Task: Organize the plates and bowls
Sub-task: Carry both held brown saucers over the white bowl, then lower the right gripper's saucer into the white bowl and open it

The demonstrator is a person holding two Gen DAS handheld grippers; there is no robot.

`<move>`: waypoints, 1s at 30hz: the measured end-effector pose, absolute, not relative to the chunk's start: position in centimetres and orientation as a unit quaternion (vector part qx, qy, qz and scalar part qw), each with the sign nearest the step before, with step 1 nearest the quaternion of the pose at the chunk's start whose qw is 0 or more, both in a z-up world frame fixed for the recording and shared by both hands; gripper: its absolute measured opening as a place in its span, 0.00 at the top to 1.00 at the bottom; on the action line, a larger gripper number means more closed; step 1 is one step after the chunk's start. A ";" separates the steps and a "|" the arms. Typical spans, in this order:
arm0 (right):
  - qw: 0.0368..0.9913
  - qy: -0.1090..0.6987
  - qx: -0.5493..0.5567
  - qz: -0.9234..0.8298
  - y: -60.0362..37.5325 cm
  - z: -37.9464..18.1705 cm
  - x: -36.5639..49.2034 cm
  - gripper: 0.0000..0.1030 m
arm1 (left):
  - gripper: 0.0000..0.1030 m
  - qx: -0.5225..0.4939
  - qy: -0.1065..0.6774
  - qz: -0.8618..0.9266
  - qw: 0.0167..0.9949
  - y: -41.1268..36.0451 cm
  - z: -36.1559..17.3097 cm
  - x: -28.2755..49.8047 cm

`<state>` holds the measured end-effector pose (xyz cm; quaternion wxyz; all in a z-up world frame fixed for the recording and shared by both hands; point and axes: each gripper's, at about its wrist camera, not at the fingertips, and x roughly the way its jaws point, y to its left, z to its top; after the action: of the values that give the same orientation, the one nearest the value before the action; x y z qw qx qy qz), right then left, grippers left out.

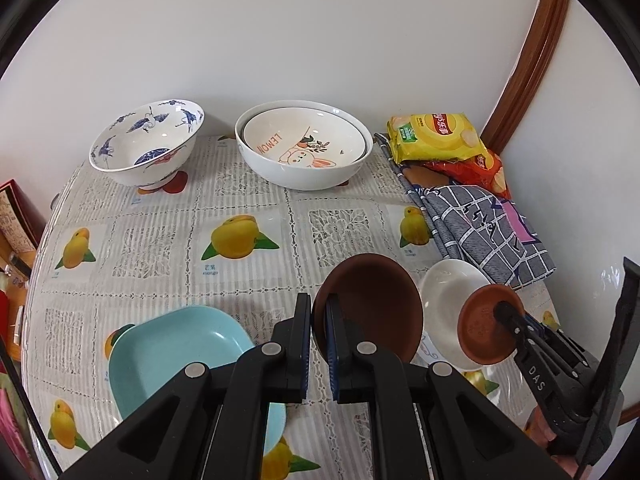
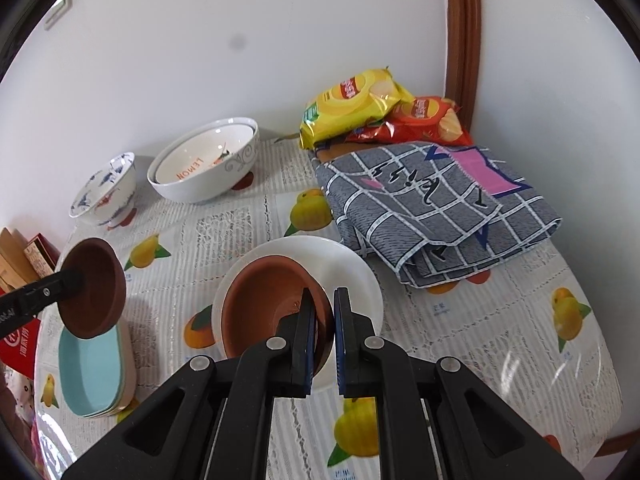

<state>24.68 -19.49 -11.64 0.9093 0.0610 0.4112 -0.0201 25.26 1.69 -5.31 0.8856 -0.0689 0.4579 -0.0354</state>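
Note:
My left gripper [image 1: 319, 312] is shut on the rim of a dark brown dish [image 1: 376, 300] and holds it tilted above the table; it also shows in the right wrist view [image 2: 96, 288] over the light blue dishes [image 2: 94, 372]. My right gripper [image 2: 322, 320] is shut on the rim of a terracotta dish [image 2: 264, 304], held over a small white plate [image 2: 352, 276]. In the left wrist view that dish [image 1: 486, 320] hangs in front of the white plate [image 1: 444, 300]. A light blue dish [image 1: 168, 356] lies at the near left.
A blue-and-white crane bowl [image 1: 148, 140] and a large white bowl [image 1: 304, 172] with a LEMON plate [image 1: 296, 140] inside stand by the wall. Yellow and red chip bags [image 2: 360, 104] and a folded grey checked cloth [image 2: 436, 208] lie at the right.

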 end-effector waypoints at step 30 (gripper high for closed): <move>0.884 0.466 -0.026 -0.031 -17.6 -16.4 29.2 0.91 | 0.92 -0.092 0.481 -0.022 0.872 3.6 -8.8 28.4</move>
<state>29.18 -17.64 -16.36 0.8840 -0.0260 0.4657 -0.0309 28.39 3.61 -8.79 0.8718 -0.0918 0.4808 -0.0222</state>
